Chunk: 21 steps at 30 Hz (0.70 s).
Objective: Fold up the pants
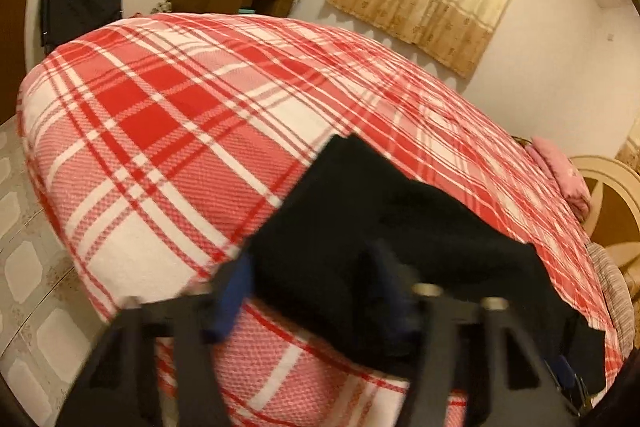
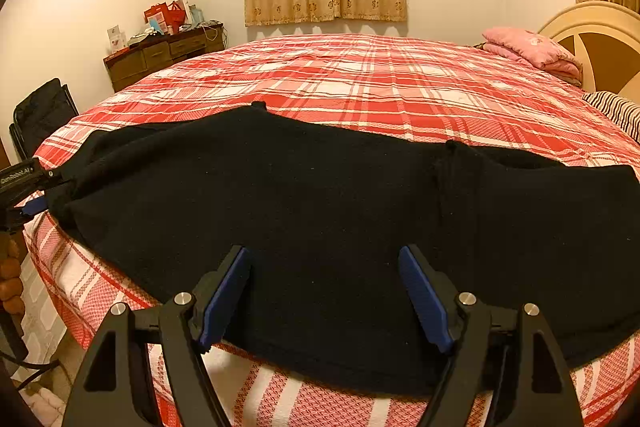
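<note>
Black fleece pants (image 2: 320, 187) lie stretched sideways along the near edge of the red plaid bed (image 2: 360, 79). My right gripper (image 2: 323, 251) hovers open over their middle, its blue pads (image 2: 224, 295) wide apart and nothing pinched. My left gripper (image 2: 44, 193) is at the pants' far left end. In the left wrist view the pants (image 1: 360, 207) run away to the right, and the left gripper (image 1: 312, 255) has its jaws partly apart with the cloth's end between them. That view is blurred, and no firm pinch shows.
A folded pink blanket (image 2: 532, 51) and a striped pillow (image 2: 616, 111) lie by the headboard (image 2: 592, 39) at the right. A cluttered wooden desk (image 2: 164, 55) and a black chair (image 2: 40, 115) stand past the bed's left side. Tiled floor (image 1: 36, 267) lies beside the bed.
</note>
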Motion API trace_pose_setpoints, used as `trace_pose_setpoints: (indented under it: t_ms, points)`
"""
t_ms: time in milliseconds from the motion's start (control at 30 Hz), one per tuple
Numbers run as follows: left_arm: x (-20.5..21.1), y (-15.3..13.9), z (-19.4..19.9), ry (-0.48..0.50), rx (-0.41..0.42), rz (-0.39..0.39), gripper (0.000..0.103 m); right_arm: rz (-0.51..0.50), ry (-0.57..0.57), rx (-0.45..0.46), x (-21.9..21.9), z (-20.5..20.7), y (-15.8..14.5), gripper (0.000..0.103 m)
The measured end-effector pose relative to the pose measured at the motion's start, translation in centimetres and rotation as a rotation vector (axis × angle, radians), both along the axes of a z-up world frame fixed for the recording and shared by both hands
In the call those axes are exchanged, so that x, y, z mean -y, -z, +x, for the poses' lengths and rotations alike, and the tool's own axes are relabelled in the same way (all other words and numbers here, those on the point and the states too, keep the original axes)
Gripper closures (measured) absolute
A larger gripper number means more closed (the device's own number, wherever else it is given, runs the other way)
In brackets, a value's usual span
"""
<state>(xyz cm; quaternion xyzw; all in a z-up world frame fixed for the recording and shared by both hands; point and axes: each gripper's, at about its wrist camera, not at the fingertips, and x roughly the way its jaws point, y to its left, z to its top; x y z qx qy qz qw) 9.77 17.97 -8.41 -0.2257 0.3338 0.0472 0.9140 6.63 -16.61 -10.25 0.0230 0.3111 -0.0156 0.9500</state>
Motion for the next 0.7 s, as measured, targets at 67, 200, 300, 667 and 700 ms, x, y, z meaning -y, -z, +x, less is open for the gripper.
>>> trace_pose_setpoints:
  t_ms: [67,200,300,667,700]
  points:
    - [-1.1,0.4,0.4,0.018,-0.005,-0.094,0.080,0.000,0.000,0.000,0.0,0.0,0.0,0.025]
    - [-0.8,-0.6,0.2,0.034,0.012,-0.088,0.082,0.004,-0.003,0.001,0.1,0.0,-0.1,0.025]
    - [1.3,-2.7,-0.3,0.083,0.070,0.000,0.083,0.061,0.000,0.023,1.0,-0.5,-1.1,0.025]
    - [16.3,-9.6,-3.7,0.552,0.294,0.182,0.083,0.537,0.013,0.131,14.5,-3.6,-7.1,0.025]
    - [17.9,-9.7,-3.9,0.602,0.300,0.182,0.083,0.569,0.033,0.133,15.7,-4.1,-6.7,0.025]
